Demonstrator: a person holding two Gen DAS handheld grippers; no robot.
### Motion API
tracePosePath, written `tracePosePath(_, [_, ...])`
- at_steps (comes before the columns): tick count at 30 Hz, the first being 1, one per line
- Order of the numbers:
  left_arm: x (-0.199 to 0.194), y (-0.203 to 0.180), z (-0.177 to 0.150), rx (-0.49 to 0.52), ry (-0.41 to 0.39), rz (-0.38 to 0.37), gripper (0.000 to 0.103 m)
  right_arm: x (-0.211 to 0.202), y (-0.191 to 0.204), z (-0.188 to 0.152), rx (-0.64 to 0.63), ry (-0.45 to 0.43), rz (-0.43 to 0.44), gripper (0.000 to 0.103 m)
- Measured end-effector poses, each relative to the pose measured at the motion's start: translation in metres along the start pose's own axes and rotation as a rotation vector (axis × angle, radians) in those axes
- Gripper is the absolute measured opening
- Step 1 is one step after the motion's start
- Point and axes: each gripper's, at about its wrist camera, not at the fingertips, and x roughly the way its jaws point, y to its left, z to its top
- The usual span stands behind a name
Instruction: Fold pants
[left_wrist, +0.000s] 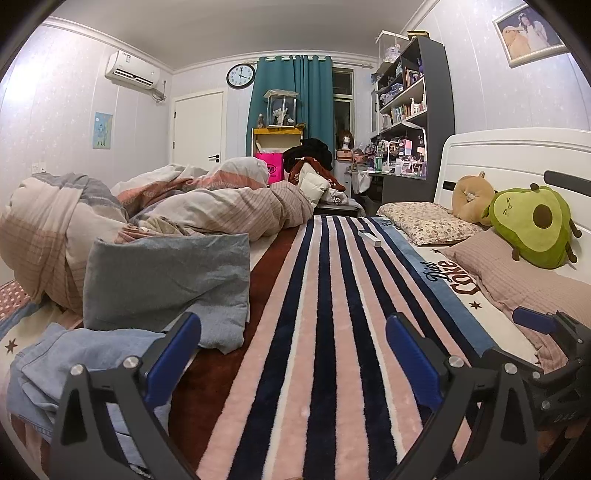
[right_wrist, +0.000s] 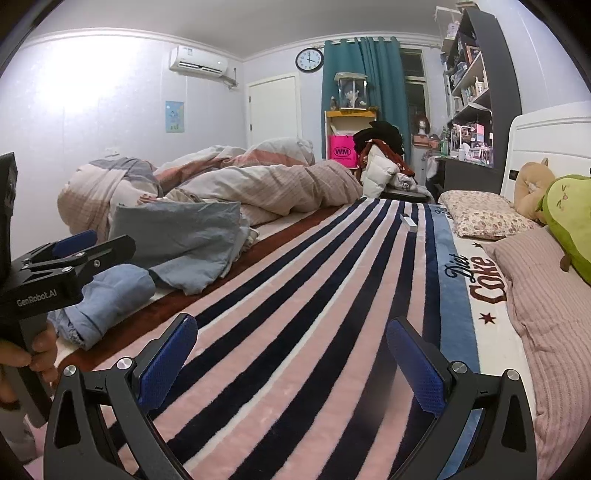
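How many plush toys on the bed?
2, both by the headboard: a tan plush against it, and a green avocado plush beside it, lying on the striped pillow. The heaped duvet could hide more.

Light-blue jeans (left_wrist: 66, 365) crumpled on bed

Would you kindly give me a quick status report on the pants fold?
Left gripper open, empty. Right gripper open, empty. Denim pants crumpled at bed's left, untouched. Grey-blue pillowcase lies against them.
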Motion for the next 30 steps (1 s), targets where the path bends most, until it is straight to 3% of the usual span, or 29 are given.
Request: tracePosePath(30, [-0.0041,-0.0089,0.0053,-0.001,-0.012,-0.003,0.1,-0.0003,-0.0033,-0.0001,0.004,-0.001,-0.003,0.102])
